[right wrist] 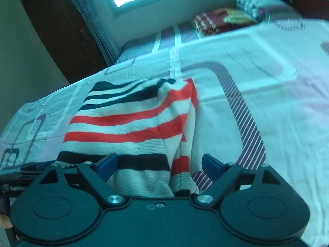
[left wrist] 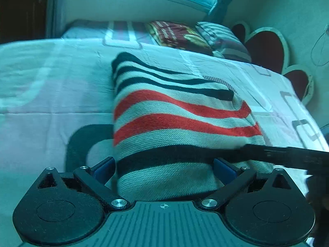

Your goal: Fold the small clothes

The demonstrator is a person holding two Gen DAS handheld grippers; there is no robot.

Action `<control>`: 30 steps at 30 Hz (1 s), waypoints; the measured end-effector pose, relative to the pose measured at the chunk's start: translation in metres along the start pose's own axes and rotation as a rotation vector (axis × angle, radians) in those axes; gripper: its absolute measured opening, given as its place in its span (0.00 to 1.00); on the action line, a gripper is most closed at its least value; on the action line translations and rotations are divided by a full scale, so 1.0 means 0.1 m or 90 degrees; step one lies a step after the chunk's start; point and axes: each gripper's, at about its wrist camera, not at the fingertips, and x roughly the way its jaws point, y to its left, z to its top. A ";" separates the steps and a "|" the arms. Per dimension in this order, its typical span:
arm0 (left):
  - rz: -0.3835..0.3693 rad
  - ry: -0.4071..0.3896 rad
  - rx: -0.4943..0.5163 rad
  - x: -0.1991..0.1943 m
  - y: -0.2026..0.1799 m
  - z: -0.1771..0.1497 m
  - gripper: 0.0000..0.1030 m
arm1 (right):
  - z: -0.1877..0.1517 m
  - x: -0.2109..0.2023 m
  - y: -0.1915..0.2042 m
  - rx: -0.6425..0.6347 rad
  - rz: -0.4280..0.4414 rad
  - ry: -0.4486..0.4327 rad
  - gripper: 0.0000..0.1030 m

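Note:
A small knitted garment [left wrist: 174, 121] with white, red and black stripes lies on the bed, partly folded. My left gripper [left wrist: 164, 169] is open, its blue pads [left wrist: 103, 169] on either side of the garment's near edge, with cloth between them. My right gripper [right wrist: 159, 165] is also open, its blue pads [right wrist: 210, 165] astride the same garment [right wrist: 127, 123] at its near right corner, where a folded layer bunches up. The right gripper's black finger [left wrist: 287, 157] shows in the left wrist view at the garment's right edge.
The bed sheet [left wrist: 51, 92] is pale with grey rounded-square patterns. A dark red folded blanket [left wrist: 176, 34] and a pillow [left wrist: 222, 38] lie at the far end under the window. A red heart-shaped headboard [left wrist: 267, 49] is on the right. A dark wardrobe [right wrist: 59, 26] stands far left.

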 end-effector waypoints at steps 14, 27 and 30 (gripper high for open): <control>-0.025 -0.013 -0.022 0.06 -0.02 0.02 0.67 | 0.01 0.10 -0.06 0.033 0.087 -0.018 0.38; -0.019 -0.043 0.000 -0.20 -0.06 0.08 0.58 | 0.08 -0.17 0.19 0.009 0.105 -0.066 0.34; -0.015 -0.050 -0.002 -0.32 -0.03 0.08 0.58 | 0.09 -0.21 0.31 -0.001 0.112 -0.071 0.34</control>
